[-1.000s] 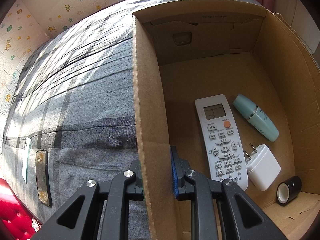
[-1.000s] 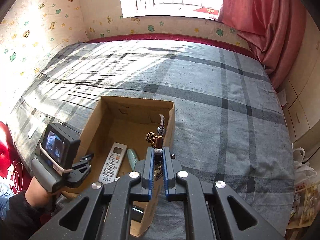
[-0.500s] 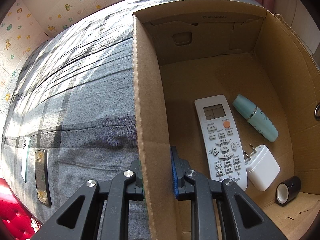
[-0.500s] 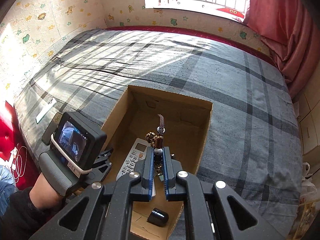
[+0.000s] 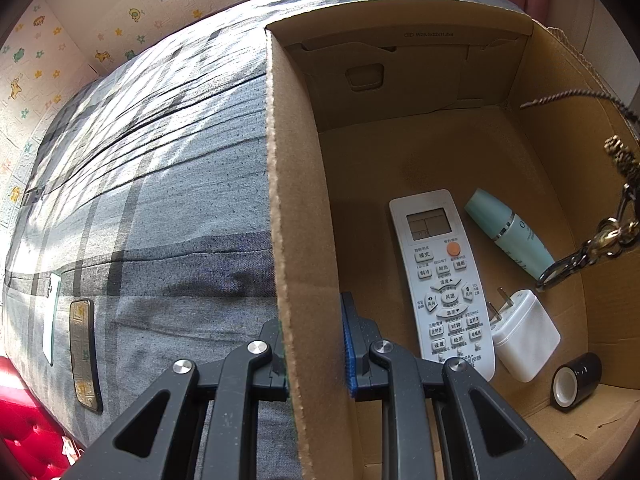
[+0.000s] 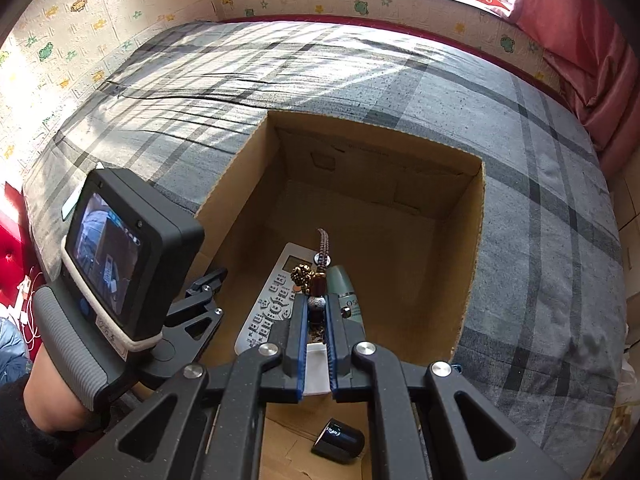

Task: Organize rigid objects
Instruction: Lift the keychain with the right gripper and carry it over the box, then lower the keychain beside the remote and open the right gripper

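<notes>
Counting four items (image 5: pixel 440 276) (boxed) — one keychain (image 6: pixel 316 276).

You've got 1 box (image 5: pixel 304 208): 1 remote (image 5: pixel 440 276), 1 bottle (image 5: pixel 508 232), 1 charger (image 5: pixel 524 336), 1 tape roll (image 5: pixel 576 380); 1 keychain (image 6: pixel 316 276) above.

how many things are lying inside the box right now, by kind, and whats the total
remote control: 1
mint bottle: 1
white plug adapter: 1
black tape roll: 1
total: 4 on the floor of the cardboard box
</notes>
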The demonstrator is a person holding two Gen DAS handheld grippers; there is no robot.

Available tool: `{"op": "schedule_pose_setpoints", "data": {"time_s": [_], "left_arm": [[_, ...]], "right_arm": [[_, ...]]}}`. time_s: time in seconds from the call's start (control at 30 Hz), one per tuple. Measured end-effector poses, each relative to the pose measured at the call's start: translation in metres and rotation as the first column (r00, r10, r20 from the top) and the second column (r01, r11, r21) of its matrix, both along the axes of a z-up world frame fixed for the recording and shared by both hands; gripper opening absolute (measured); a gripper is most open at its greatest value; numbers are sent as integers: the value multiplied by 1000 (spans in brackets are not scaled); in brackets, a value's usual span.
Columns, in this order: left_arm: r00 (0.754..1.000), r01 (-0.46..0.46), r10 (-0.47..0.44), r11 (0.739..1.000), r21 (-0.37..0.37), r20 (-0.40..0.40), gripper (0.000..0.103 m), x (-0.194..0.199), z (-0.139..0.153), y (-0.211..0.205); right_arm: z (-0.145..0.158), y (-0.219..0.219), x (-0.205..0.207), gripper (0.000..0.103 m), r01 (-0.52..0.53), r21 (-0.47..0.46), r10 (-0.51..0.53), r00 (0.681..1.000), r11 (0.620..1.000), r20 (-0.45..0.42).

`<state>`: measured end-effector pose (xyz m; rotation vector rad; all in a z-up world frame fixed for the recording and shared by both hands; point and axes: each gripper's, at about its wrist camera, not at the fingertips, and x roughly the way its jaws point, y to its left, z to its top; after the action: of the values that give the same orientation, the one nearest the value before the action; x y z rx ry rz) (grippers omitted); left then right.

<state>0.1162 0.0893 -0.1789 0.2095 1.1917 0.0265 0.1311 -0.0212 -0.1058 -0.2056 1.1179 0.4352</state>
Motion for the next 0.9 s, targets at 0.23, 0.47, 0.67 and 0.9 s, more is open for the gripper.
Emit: {"op": "schedule_pose_setpoints", "data": {"time_s": [0.23, 0.47, 0.67, 0.9], "left_arm": [[1000, 0, 0, 1000, 1, 0, 21, 0, 0, 0], [1000, 0, 0, 1000, 1, 0, 21, 0, 0, 0], [1000, 1, -1, 1000, 1, 0, 21, 0, 0, 0], [1000, 2, -2, 1000, 5, 1, 21, 0, -1, -1]], "right_arm": [[-27, 10, 4, 7, -9, -34, 9, 1000, 999, -19], [-52, 13, 11, 7, 3, -65, -7, 998, 998, -61], [-64, 11, 12, 7, 7, -74, -14, 996, 997, -86], [-67, 8, 14, 7, 12, -67, -18, 996, 998, -91]]}}
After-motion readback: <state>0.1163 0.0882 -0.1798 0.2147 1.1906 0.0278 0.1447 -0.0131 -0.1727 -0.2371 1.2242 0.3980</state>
